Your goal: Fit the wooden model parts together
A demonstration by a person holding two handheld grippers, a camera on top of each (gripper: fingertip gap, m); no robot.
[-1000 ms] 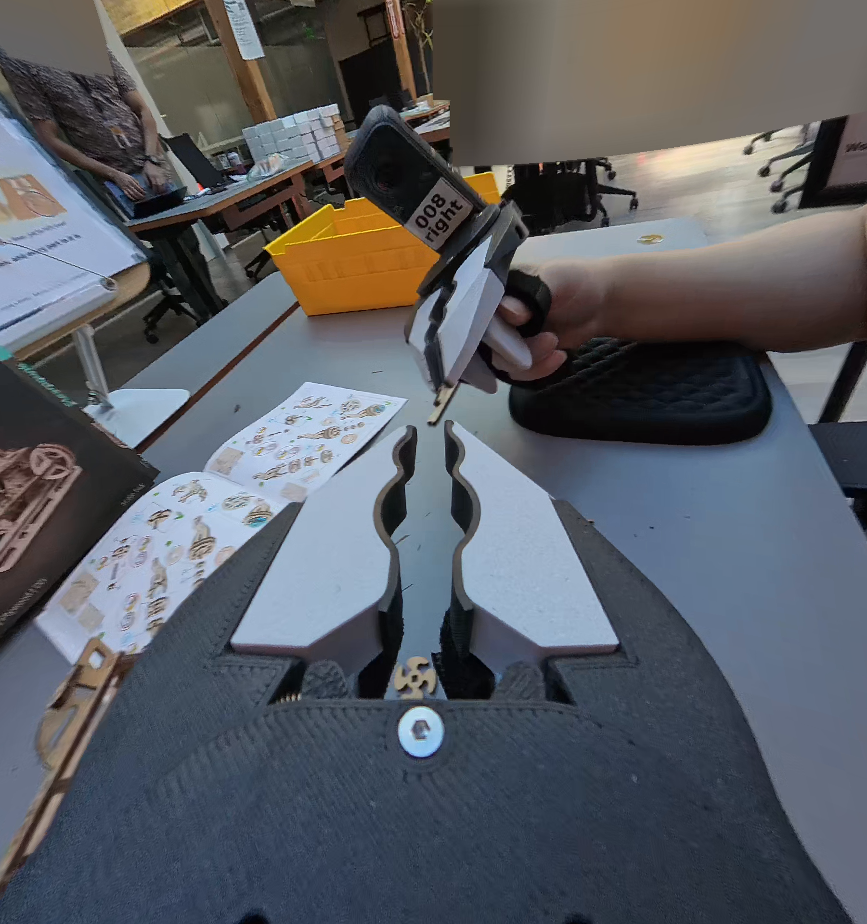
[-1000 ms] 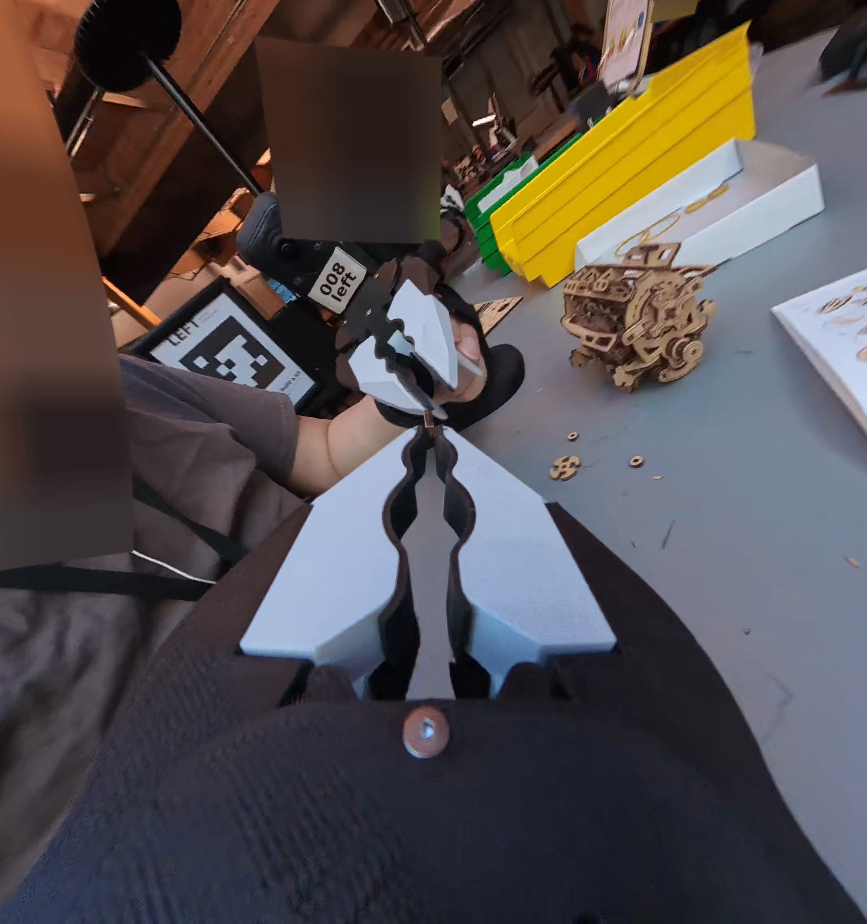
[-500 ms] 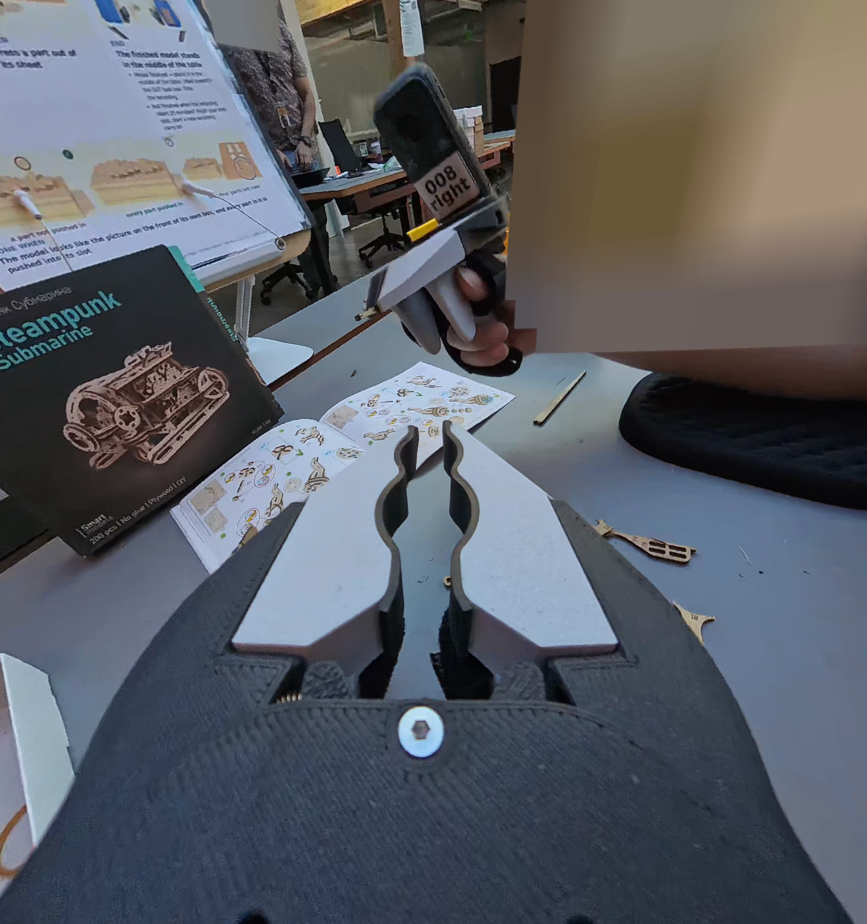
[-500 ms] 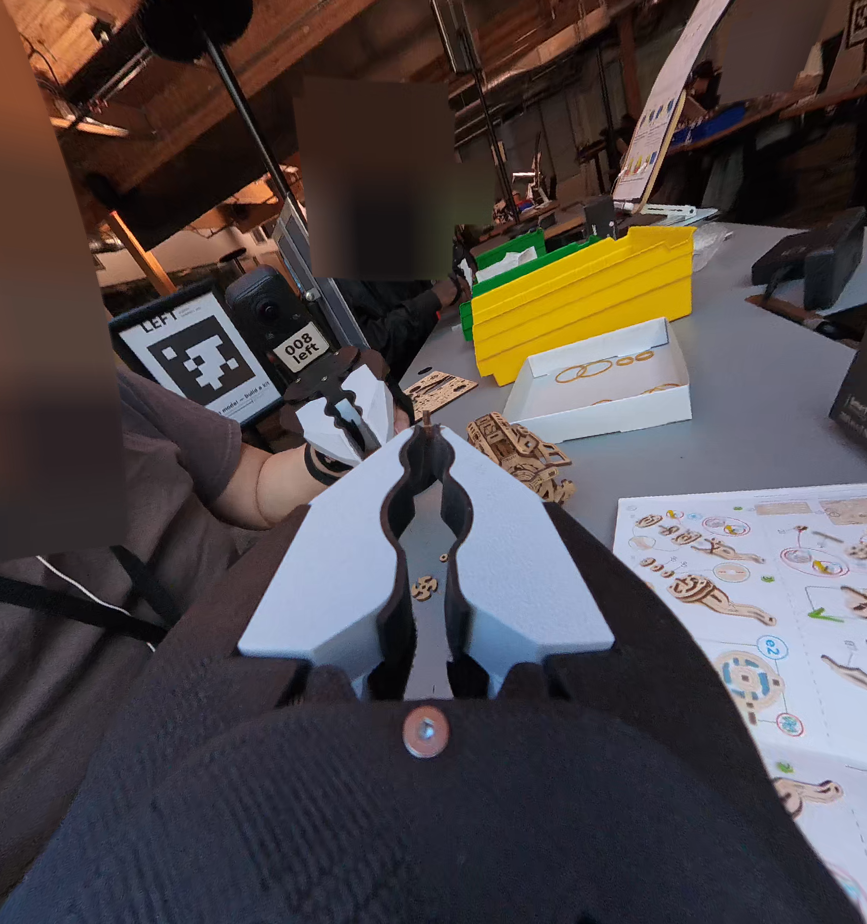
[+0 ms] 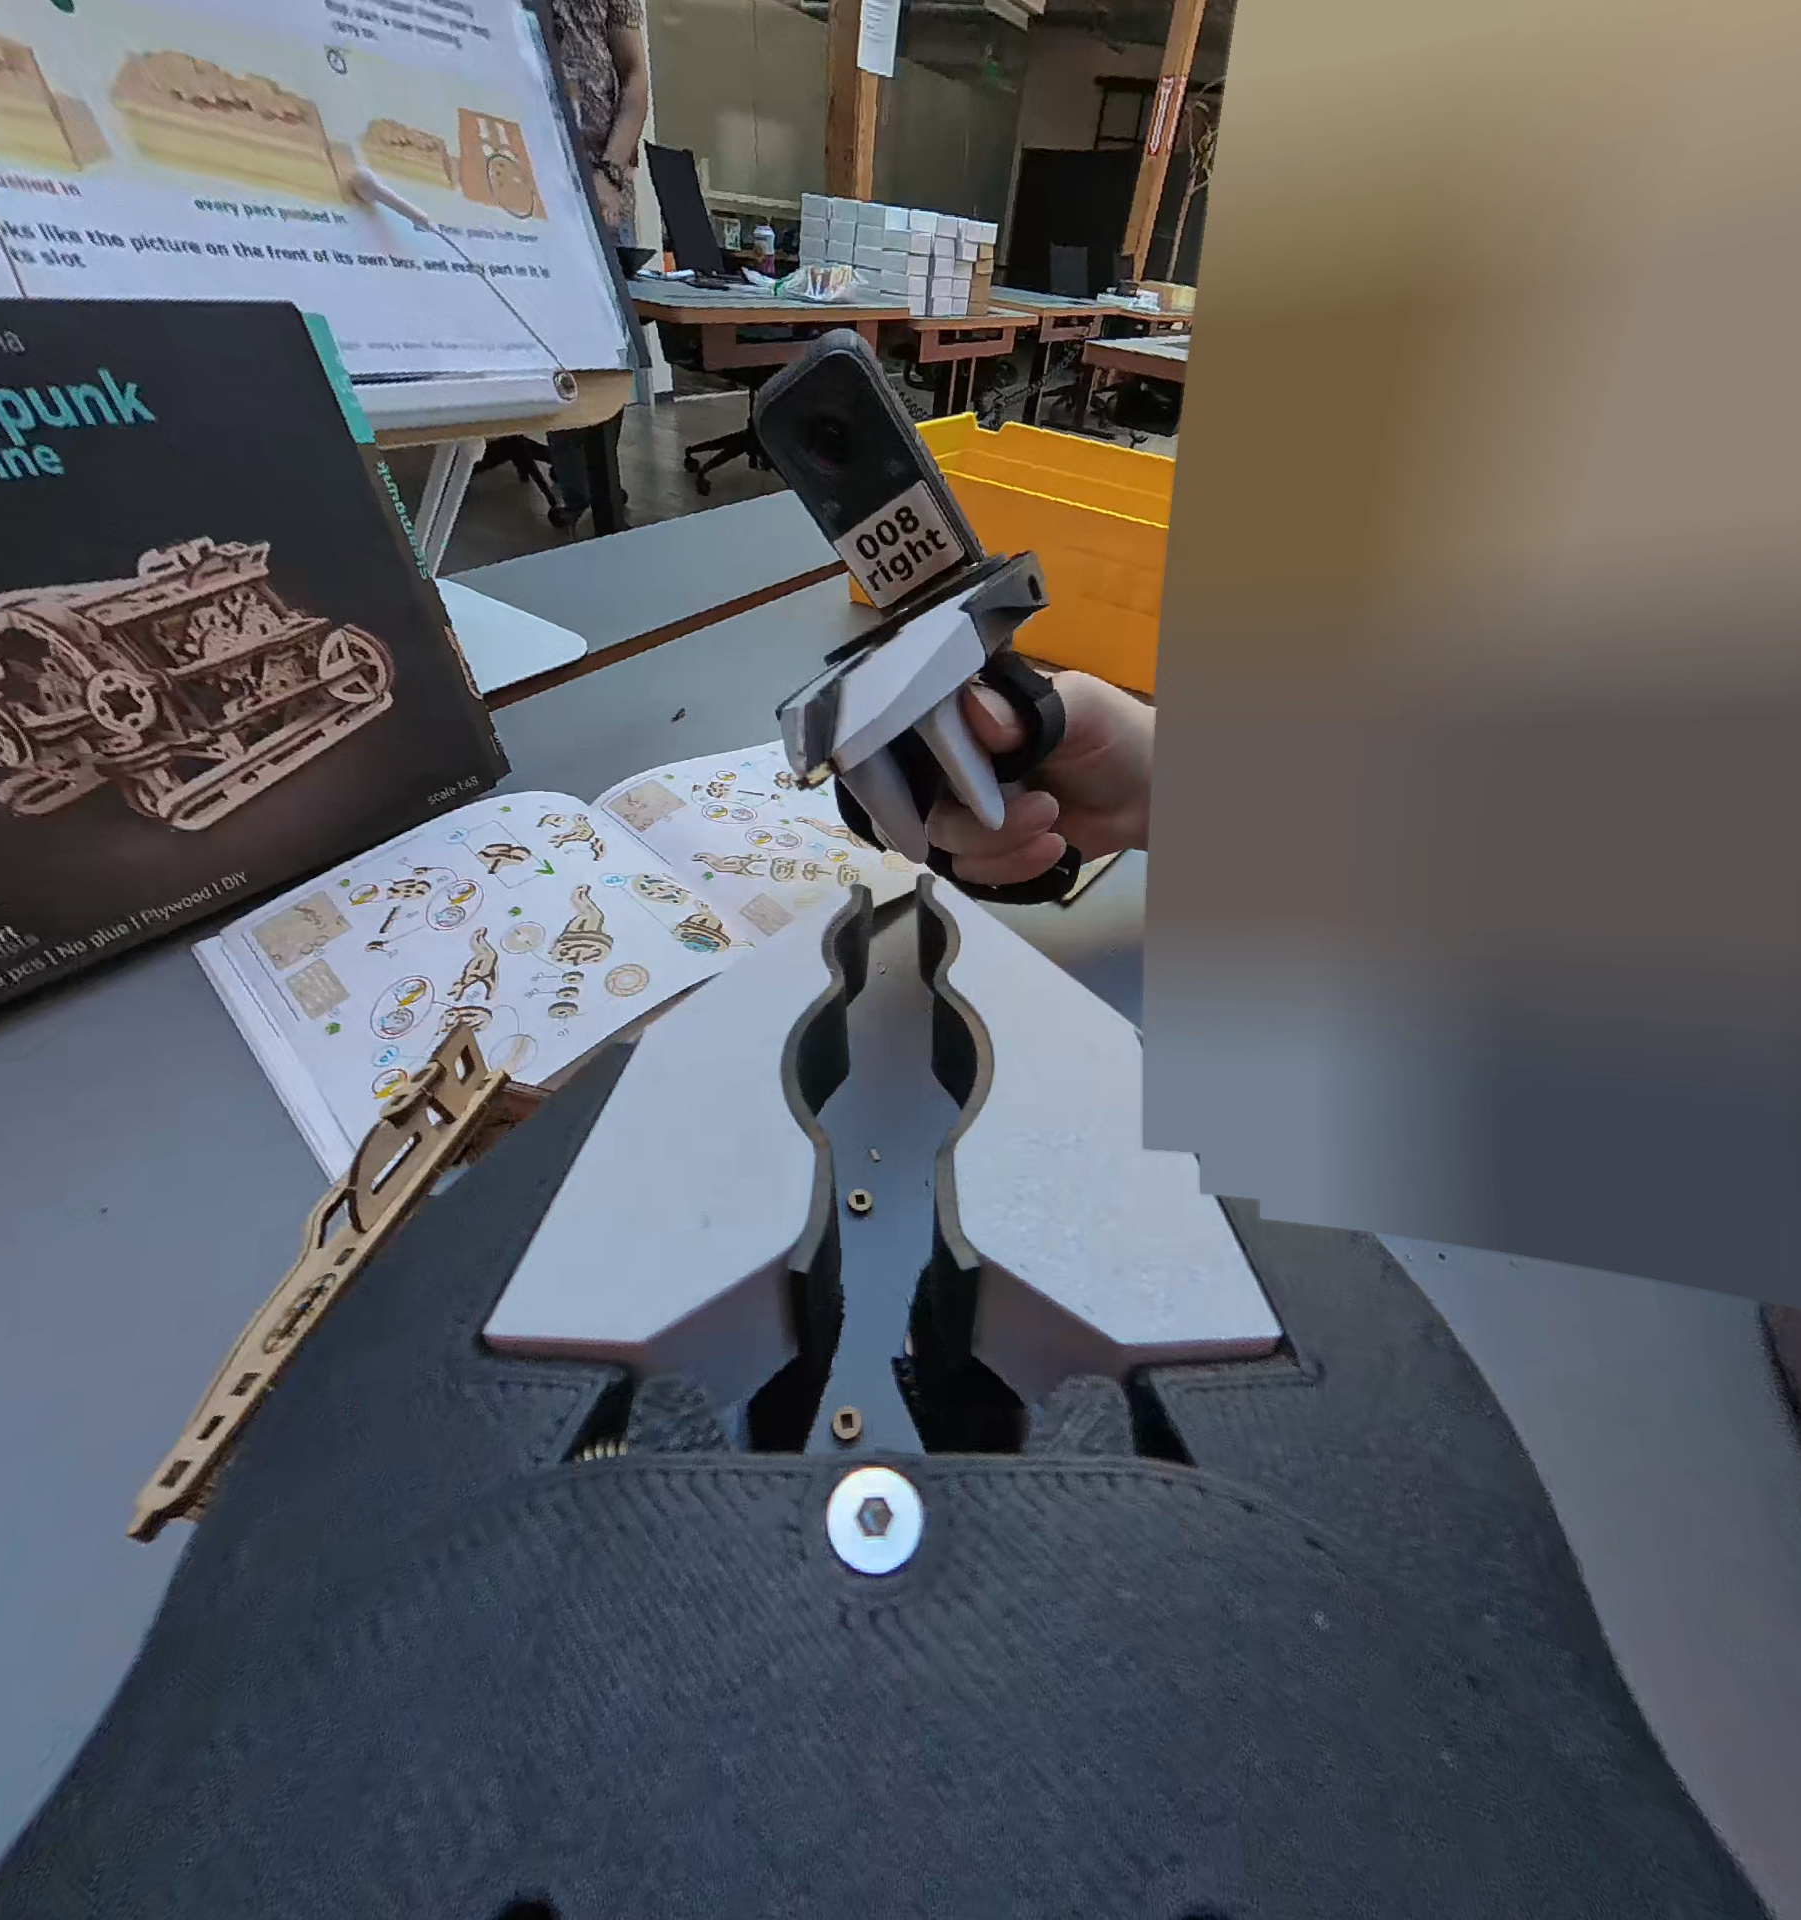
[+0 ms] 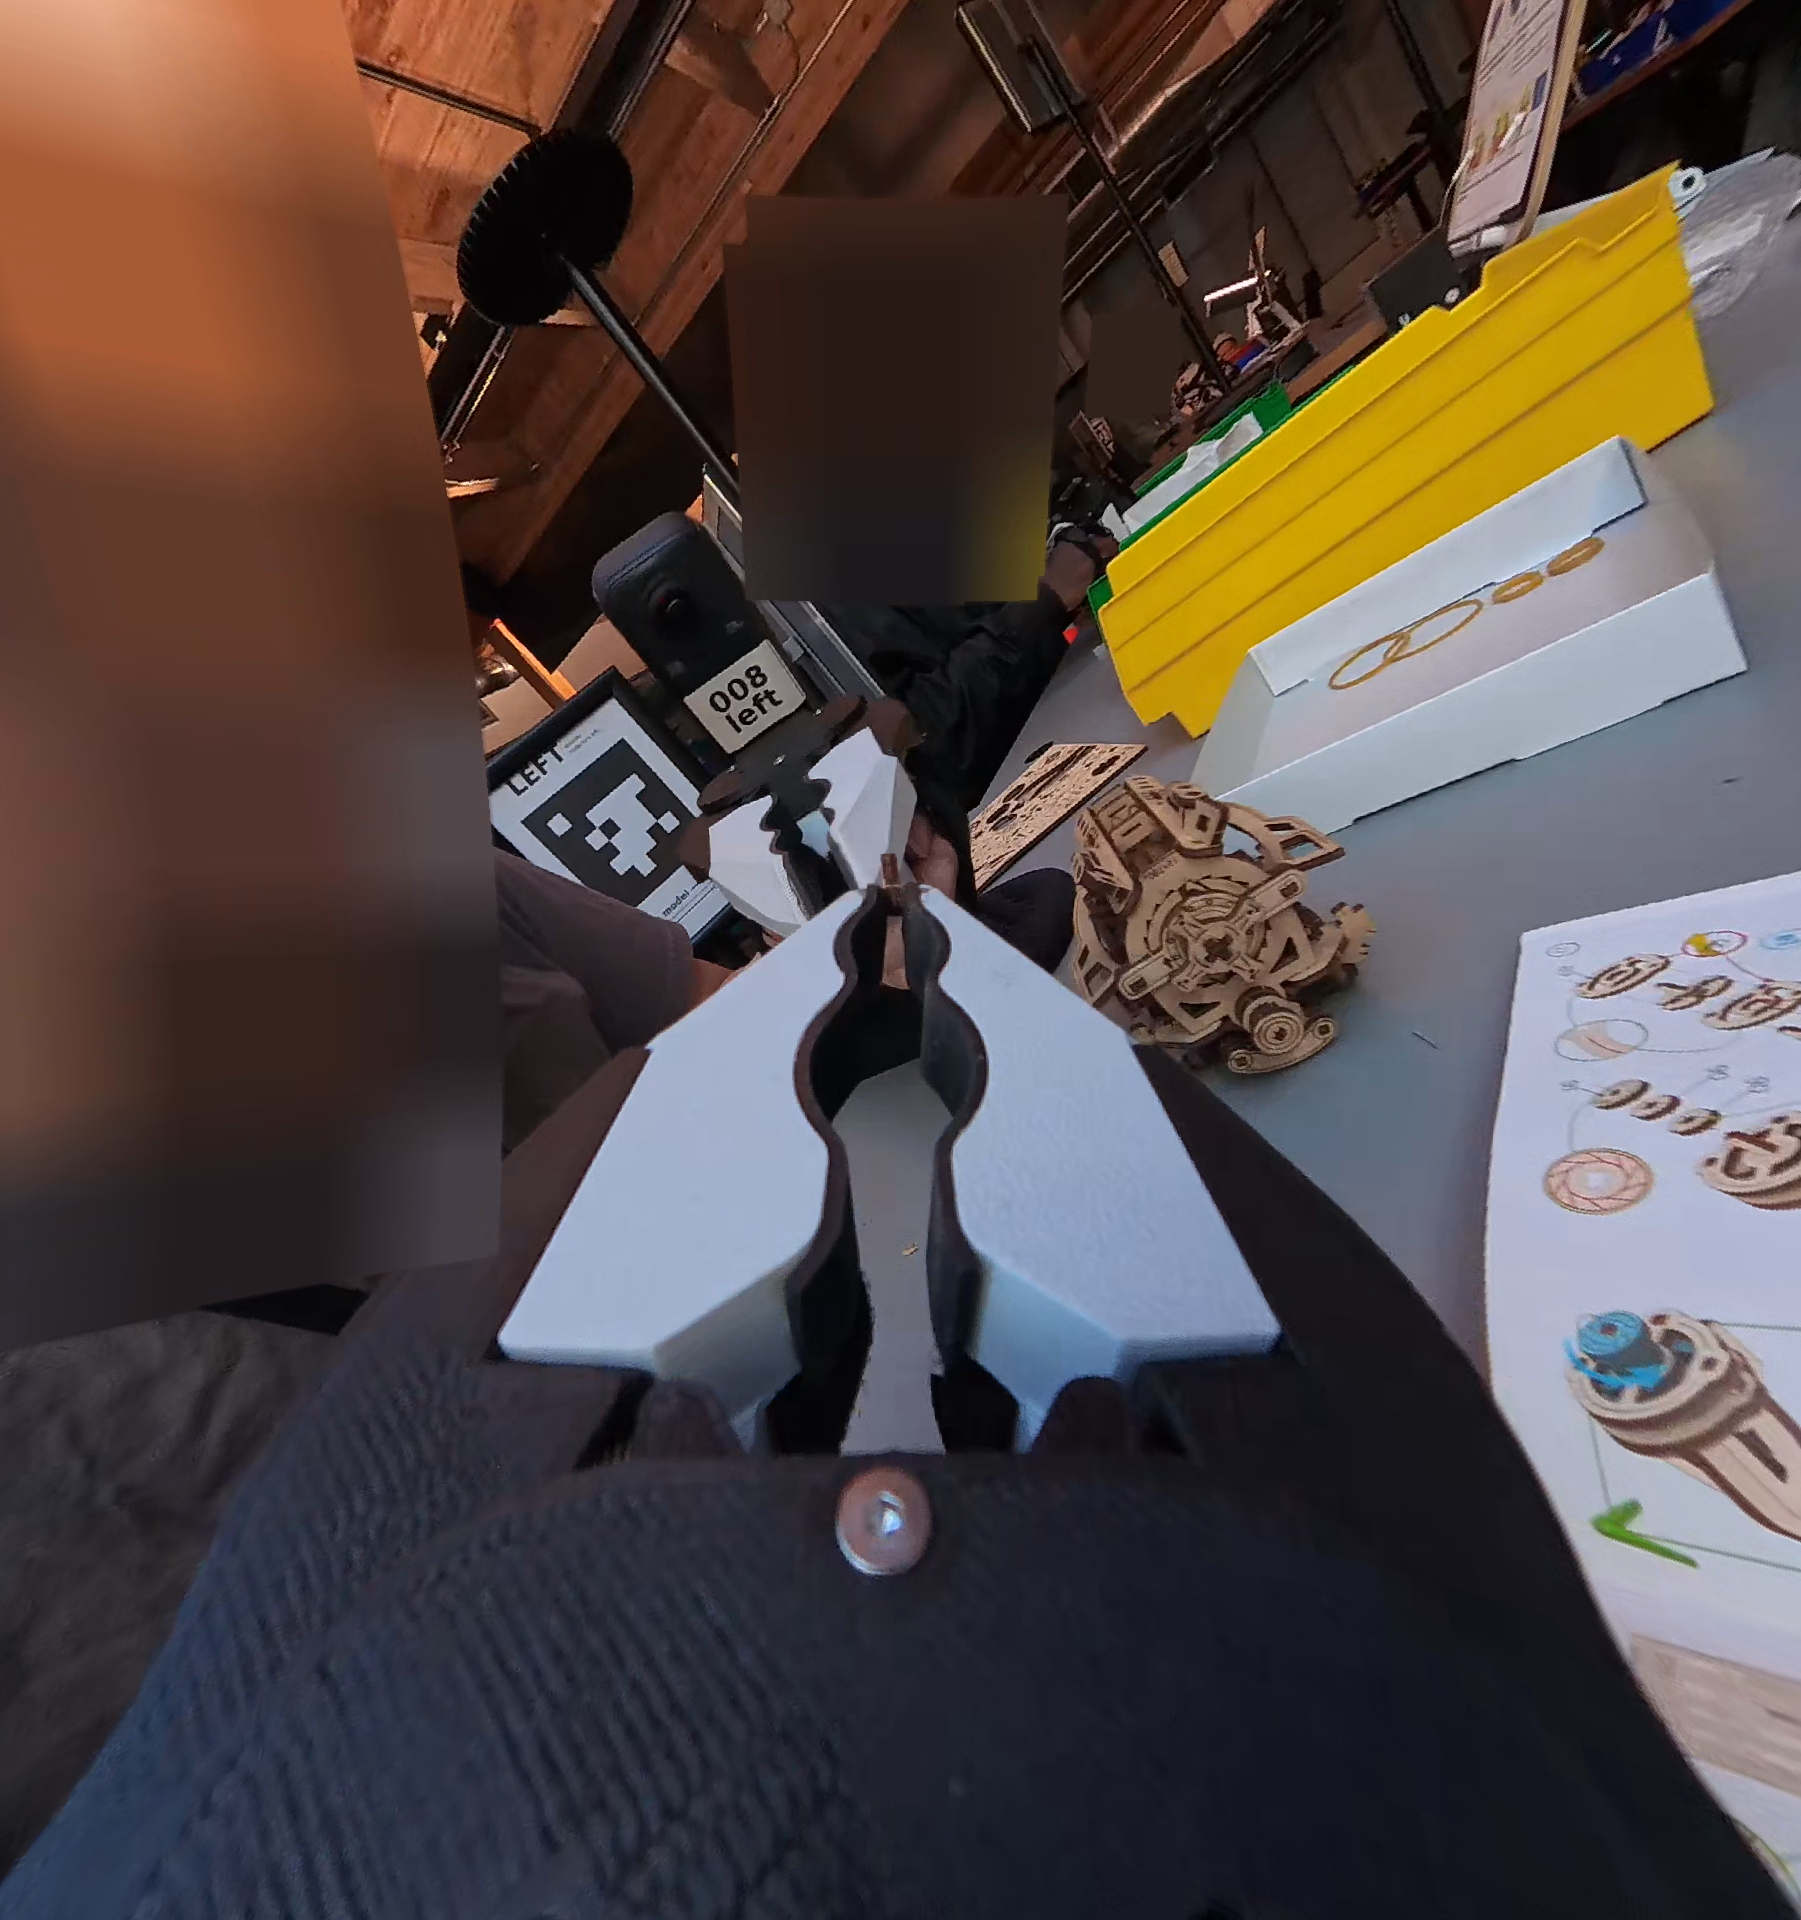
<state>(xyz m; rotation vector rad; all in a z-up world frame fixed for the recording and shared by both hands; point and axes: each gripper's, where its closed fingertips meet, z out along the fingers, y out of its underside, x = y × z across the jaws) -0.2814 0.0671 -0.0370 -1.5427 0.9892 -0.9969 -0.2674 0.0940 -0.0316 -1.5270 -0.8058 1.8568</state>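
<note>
My right gripper (image 6: pixel 891 896) is shut on a small wooden peg (image 6: pixel 889 868) that sticks out past its tips. In the left wrist view the right gripper (image 5: pixel 811 771) hangs above the open instruction booklet (image 5: pixel 522 935), tips pointing down and left. My left gripper (image 5: pixel 891 902) is open a little and empty, low over the grey table (image 5: pixel 65 1195). The partly built wooden model (image 6: pixel 1208 935) stands on the table to the right of the right gripper's tips. A part of it (image 5: pixel 356 1226) shows left of my left gripper. The left gripper (image 6: pixel 802 831) is just beyond the peg.
A black model box (image 5: pixel 148 623) stands behind the booklet. A white tray (image 6: pixel 1478 665) with wooden rings, yellow bins (image 6: pixel 1395 416) and a punched wooden sheet (image 6: pixel 1052 790) lie beyond the model. Small wooden bits (image 5: pixel 860 1200) lie under my left gripper. A person's arm is at the right. The grippers are tip to tip, or close to it.
The right gripper has come down and nearer to the booklet, still holding the peg. My left gripper has shifted so the model part now shows at its left.
</note>
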